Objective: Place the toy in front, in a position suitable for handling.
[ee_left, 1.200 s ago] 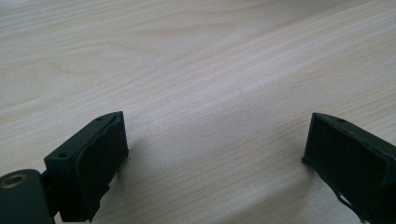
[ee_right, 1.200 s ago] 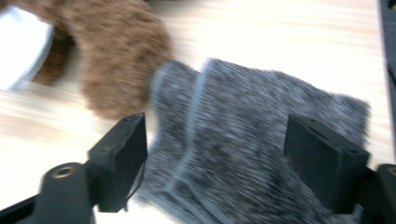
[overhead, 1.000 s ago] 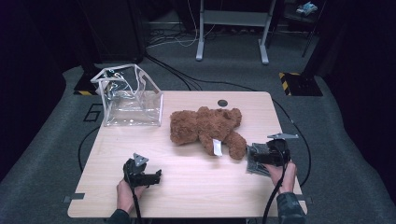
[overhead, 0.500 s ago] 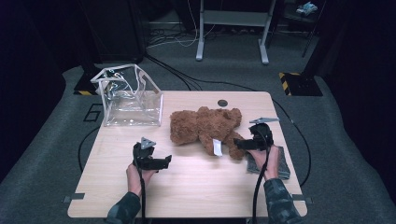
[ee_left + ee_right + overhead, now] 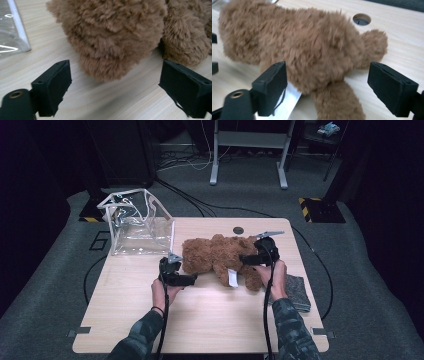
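A white tag (image 5: pixel 233 278) hangs from the teddy bear (image 5: pixel 222 257); its writing is too small to read. The bear, brown and shaggy, lies between the left gripper (image 5: pixel 191 279) and right gripper (image 5: pixel 243 259). Both grippers' jaws, just closing, stand released around fur. A clear bag (image 5: pixel 137 222) sits beyond the left gripper on the pale wooden table (image 5: pixel 210 320), grey carpet around.

High view: above table (image 5: pixel 210 320), facing forward-down. Both gripper views: close, low, facing shared teddy bear (image 5: pixel 220 257).
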Action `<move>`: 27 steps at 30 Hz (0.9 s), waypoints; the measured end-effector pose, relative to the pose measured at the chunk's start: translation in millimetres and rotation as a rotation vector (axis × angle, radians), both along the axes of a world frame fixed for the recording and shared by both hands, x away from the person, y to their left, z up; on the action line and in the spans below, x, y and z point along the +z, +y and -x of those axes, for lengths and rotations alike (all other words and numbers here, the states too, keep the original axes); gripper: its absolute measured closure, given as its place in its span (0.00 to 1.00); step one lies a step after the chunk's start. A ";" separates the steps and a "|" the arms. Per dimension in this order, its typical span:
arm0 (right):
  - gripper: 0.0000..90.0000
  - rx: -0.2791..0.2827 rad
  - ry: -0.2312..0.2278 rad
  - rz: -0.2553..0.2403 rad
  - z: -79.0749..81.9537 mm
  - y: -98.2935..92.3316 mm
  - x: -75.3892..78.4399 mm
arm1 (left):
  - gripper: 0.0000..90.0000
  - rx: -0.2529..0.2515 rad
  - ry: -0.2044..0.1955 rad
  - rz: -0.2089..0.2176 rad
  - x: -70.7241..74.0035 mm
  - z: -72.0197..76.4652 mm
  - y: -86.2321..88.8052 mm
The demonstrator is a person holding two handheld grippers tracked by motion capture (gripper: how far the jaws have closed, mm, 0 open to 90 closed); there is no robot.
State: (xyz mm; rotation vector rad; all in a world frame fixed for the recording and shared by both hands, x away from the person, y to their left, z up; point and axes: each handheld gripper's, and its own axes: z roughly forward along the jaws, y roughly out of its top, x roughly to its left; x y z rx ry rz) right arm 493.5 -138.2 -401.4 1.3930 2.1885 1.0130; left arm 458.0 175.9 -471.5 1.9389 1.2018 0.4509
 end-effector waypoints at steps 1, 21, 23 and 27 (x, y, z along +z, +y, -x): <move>0.22 -0.003 -0.004 0.003 -4.2 1.7 1.6 | 0.15 0.006 -0.002 -0.001 0.4 -1.8 -1.2; 0.93 -0.066 0.002 0.057 -37.0 22.3 -1.4 | 0.72 0.025 -0.039 -0.018 -8.4 -14.8 -5.3; 0.94 -0.059 -0.011 0.066 -36.2 23.1 -1.9 | 0.83 0.027 -0.043 -0.024 -7.9 -14.5 -4.8; 0.95 -0.057 -0.034 0.081 -33.8 25.7 0.4 | 0.99 0.041 -0.042 -0.018 -8.7 -14.3 -2.4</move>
